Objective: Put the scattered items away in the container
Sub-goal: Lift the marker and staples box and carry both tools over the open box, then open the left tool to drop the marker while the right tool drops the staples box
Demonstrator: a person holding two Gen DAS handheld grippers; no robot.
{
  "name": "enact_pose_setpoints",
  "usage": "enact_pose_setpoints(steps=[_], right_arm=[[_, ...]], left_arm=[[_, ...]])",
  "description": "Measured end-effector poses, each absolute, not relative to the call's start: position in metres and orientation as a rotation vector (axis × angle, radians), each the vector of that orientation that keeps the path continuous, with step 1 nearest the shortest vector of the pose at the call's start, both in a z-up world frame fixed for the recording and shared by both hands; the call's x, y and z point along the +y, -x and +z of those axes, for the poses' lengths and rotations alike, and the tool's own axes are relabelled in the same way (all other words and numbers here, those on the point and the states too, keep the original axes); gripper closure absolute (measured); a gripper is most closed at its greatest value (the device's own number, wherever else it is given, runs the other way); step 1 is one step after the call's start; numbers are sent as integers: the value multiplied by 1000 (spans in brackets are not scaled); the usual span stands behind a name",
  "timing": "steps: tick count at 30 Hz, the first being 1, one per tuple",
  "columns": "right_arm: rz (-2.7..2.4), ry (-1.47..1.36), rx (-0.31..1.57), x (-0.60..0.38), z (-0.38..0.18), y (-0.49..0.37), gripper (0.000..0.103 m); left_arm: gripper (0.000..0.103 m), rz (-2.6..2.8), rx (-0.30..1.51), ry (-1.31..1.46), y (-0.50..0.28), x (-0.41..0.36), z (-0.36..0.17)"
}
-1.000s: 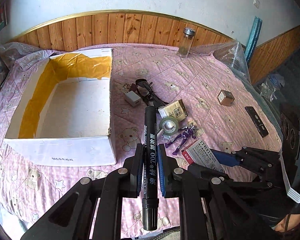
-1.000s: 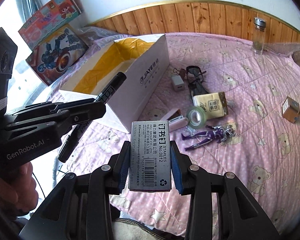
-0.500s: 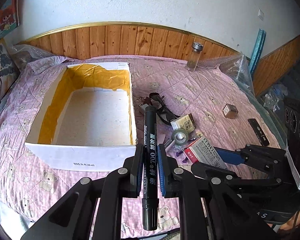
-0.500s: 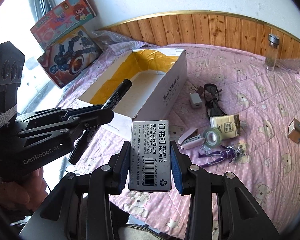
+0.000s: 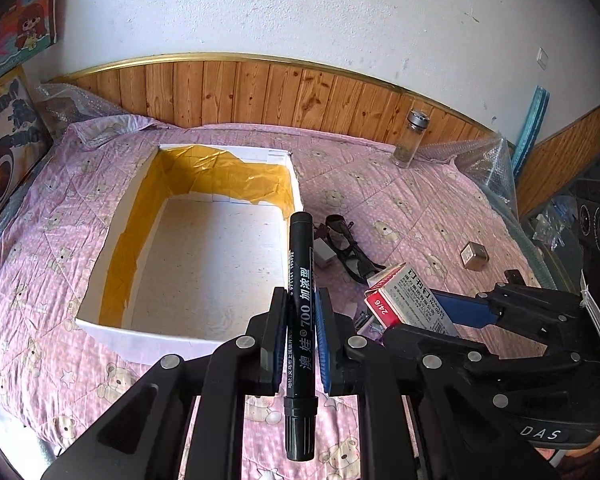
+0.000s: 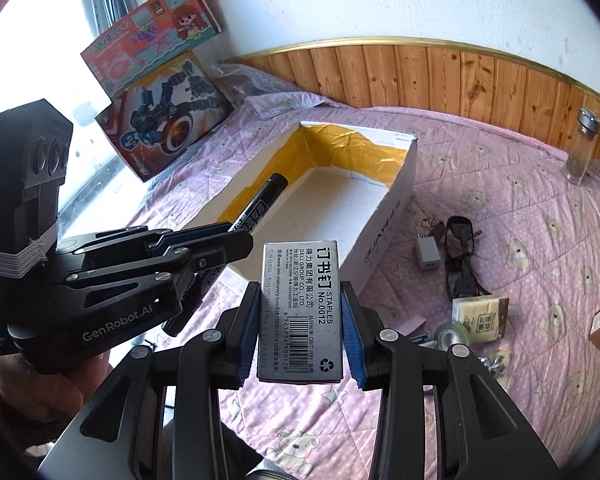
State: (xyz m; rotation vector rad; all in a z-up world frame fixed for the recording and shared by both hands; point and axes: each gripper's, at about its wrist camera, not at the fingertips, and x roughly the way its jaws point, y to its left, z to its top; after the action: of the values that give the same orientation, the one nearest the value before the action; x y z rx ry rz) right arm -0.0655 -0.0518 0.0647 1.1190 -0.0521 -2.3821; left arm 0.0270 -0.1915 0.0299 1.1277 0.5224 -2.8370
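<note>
Our left gripper [image 5: 300, 312] clamps the marker [image 5: 301, 280] over the box's [image 5: 148, 336] near edge; our right gripper [image 6: 300, 312] clamps the staples box [image 6: 300, 312] beside it. Glasses [image 5: 350, 248], charger [image 6: 428, 254] and tape [image 6: 454, 336] lie right of the box, which has drawn nearer.

box [image 5: 100, 326] left | charger [image 5: 324, 249], glasses [image 5: 350, 246] right of it | bottle [image 5: 412, 138] behind

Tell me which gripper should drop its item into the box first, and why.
Left. The left gripper holds the marker with its tip already over the white box. The right gripper, clamping the staples box, sits short of the box's near corner, probably needing more travel.
</note>
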Motion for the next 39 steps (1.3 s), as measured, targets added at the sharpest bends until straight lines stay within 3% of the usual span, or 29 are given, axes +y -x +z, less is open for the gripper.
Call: enact_pose_setpoints(steps=[27, 39], right_arm=[[-2261, -1215, -7, -103, 58, 211, 63], [-2243, -1332, 85, -115, 23, 279, 63]], left_arm=[[89, -2687, 510, -1248, 60, -296, -1], [89, -2635, 557, -1395, 114, -324, -18]])
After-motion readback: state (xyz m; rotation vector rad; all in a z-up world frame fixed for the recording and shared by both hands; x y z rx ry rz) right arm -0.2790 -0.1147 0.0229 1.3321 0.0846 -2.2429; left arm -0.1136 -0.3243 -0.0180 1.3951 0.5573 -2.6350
